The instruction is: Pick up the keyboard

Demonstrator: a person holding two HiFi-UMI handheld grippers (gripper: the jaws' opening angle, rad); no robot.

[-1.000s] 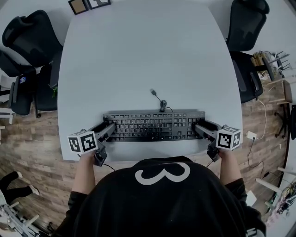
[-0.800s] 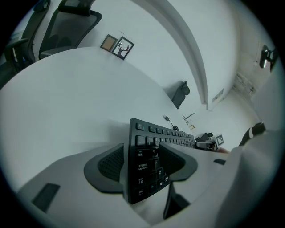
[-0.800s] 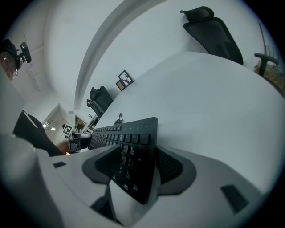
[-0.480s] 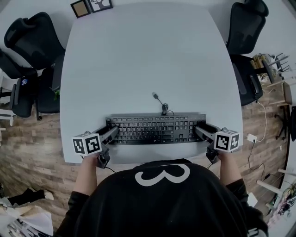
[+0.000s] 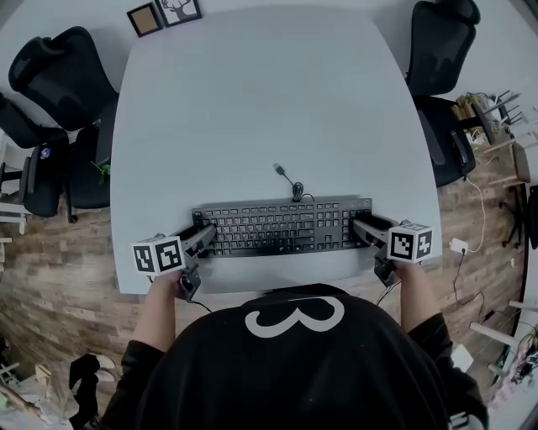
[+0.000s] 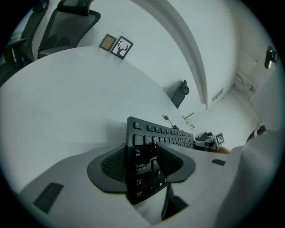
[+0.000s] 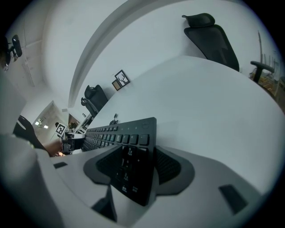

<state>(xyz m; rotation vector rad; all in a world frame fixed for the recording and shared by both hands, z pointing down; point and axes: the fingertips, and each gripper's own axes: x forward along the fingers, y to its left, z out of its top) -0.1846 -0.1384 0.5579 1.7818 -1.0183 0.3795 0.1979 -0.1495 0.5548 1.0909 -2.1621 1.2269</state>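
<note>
Keyboard [image 5: 282, 227] on table [image 5: 252, 101], left gripper [image 5: 204, 238] and right gripper [image 5: 363, 228] fingers just closed onto its ends

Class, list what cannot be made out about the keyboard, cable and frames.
Legends on the keyboard: head view, too small.
Its underside: every view, hidden by its own body; lifted or not, unclear.
Plug type on the cable: head view, too small.
The right frame: head view, cut off by top edge.

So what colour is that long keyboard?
The long flat keyboard is black all over, standing out against the pale grey table. The head view shows it best.
</note>
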